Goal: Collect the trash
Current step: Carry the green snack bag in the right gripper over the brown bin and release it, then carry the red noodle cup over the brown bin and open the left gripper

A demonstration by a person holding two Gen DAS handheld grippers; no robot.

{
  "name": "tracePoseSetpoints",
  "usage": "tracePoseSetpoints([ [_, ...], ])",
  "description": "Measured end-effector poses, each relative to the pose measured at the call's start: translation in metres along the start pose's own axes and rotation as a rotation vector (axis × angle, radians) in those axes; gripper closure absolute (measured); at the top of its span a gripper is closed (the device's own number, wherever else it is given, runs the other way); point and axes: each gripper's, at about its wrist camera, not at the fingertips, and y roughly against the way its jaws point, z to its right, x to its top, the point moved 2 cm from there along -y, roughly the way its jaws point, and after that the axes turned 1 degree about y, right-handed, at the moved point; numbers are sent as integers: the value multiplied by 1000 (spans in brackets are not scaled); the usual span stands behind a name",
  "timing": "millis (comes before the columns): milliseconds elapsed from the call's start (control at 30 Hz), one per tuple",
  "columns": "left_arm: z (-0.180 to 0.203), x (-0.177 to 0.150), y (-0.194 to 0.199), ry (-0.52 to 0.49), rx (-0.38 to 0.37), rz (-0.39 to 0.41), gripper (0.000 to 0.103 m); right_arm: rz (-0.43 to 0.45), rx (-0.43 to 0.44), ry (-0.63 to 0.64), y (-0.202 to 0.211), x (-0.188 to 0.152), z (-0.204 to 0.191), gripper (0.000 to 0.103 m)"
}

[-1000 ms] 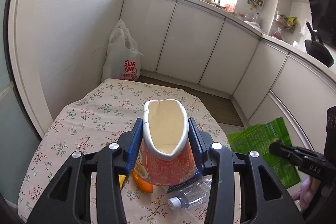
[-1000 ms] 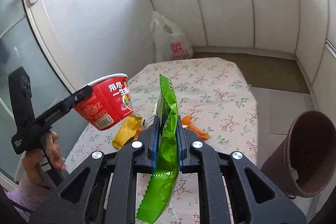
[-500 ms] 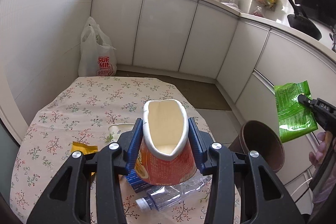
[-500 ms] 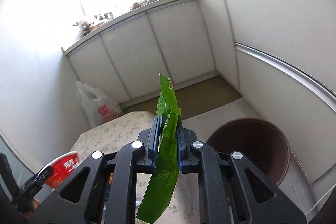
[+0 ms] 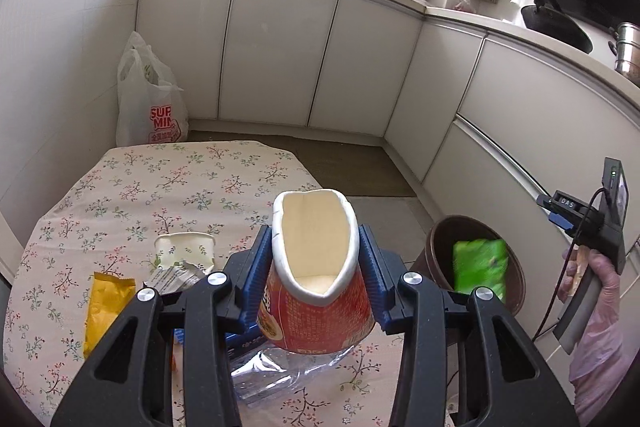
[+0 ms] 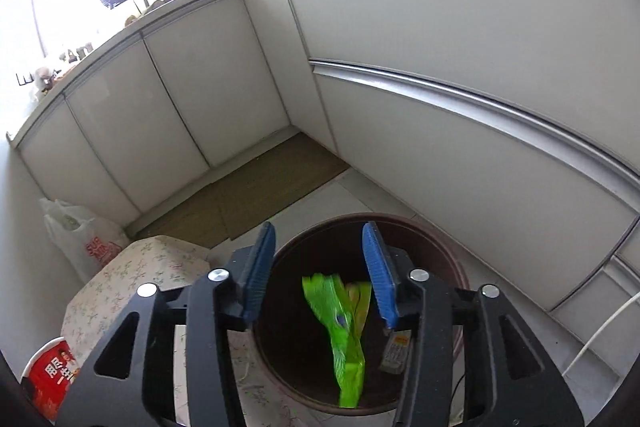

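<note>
The left gripper [image 5: 316,267] clamps a red cup [image 5: 316,311], squashing its white rim into an oval above the table [image 5: 132,187]. Under the cup lies a clear bottle [image 5: 276,371]; at 9 o'clock sit a yellow wrapper [image 5: 102,307] and a white tub [image 5: 184,247]. At 3 o'clock stands the brown bin [image 5: 436,247]. The right gripper [image 6: 320,275] hangs over the bin [image 6: 448,255], jaws wide apart, nothing between them; the green bag [image 6: 344,327] is inside the bin. At 11 o'clock, far off, a white shopping bag [image 5: 148,99] leans by the cabinets [image 5: 276,51].
</note>
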Motion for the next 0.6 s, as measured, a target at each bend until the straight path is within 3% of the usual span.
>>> tracePoseSetpoints([
  [100, 14, 2, -6, -5, -26, 0, 60, 44, -67, 18, 8, 2, 6, 36],
  [167, 26, 5, -11, -14, -46, 1, 60, 78, -116, 27, 13, 3, 12, 18],
  [233, 39, 8, -16, -29, -63, 2, 60, 122, -174, 24, 22, 5, 18, 11],
  [300, 53, 11, -22, -38, -83, 1, 60, 144, -216, 32, 26, 7, 23, 7],
  [600, 132, 30, -54, -35, -217, 0, 60, 184, -318, 82, 35, 12, 42, 7],
])
